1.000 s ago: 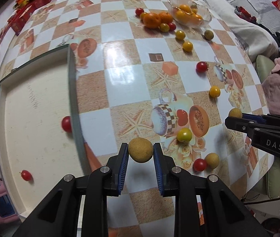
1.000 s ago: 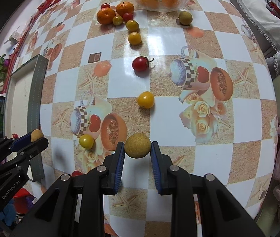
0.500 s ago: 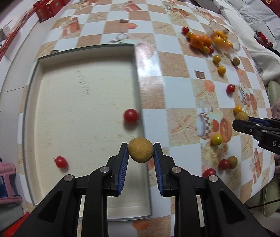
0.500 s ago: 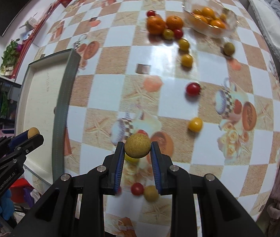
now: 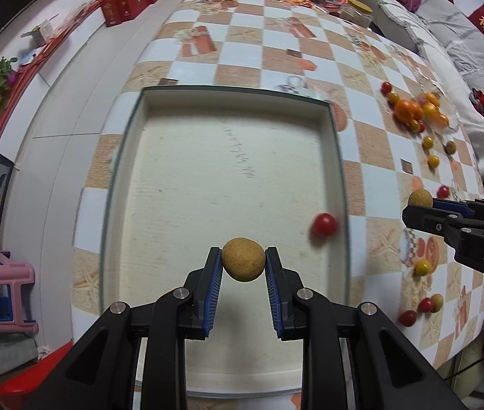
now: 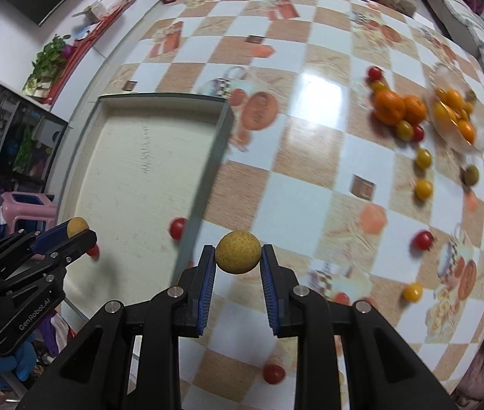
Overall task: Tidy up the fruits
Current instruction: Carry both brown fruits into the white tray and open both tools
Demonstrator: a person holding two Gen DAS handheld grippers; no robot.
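Now the brown round fruit (image 5: 243, 263) pinched between the closed-in pads of the left gripper (image 5: 243, 266) hangs over the floor of the glass tray (image 5: 339, 177), where a second ago it was above the checkered tablecloth (image 6: 310, 184) beside the tray. The right gripper (image 6: 237, 263), likewise clamped on a matching brown fruit (image 6: 238, 253), has swung from mid-table to just outside the tray's near wall. Both look nearly ready to drop beside the red cherry tomato (image 5: 323, 224) already inside.
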